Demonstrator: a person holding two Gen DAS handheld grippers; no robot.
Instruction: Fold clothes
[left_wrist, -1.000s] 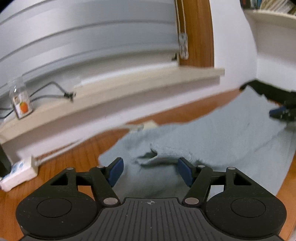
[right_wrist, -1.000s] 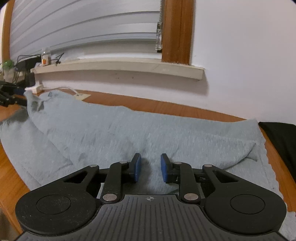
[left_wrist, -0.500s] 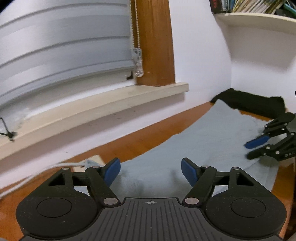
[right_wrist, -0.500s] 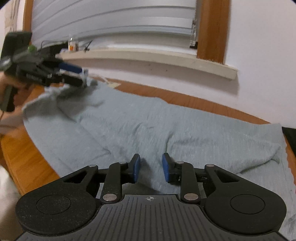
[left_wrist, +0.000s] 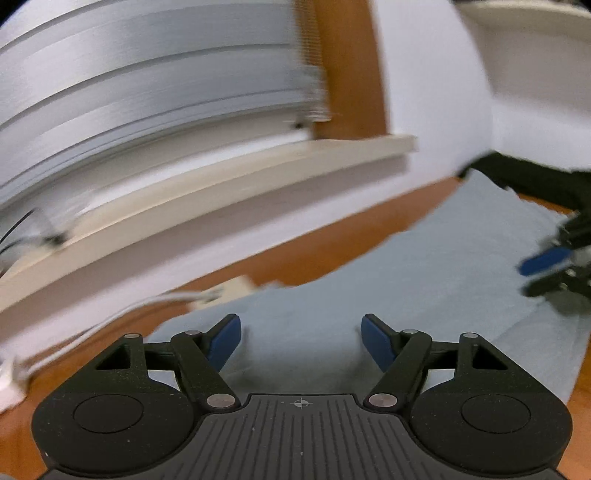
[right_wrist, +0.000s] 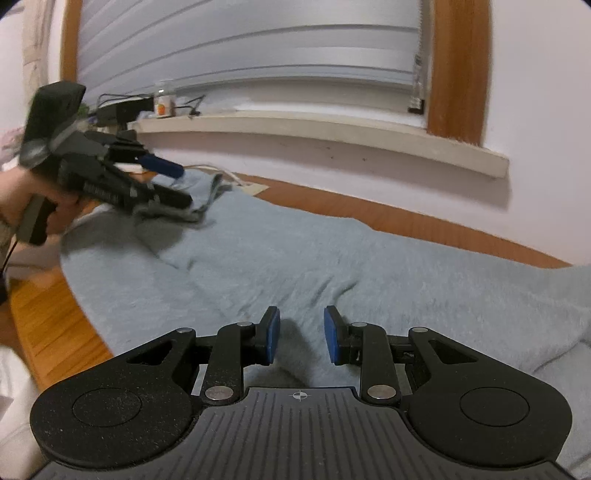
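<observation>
Grey garment (right_wrist: 332, 258) lies spread flat on the wooden table (right_wrist: 48, 325) below the windowsill (right_wrist: 332, 129), probably laid out for folding. Left tongs (left_wrist: 301, 341) wide open above its edge, jaws have just been opening, nothing held. Right tongs (right_wrist: 301, 339) partly open over its middle, empty. No readable writing.

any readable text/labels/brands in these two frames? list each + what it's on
No text is legible in either view.
Left tongs: pale lettering along the side of the body, smeared by motion blur, unreadable.
Small bottle on the window sill: orange picture label, any print too small to read.
Right tongs: only a crosshair mark on the housing, no words.
Grey garment: no tag or print showing.
</observation>
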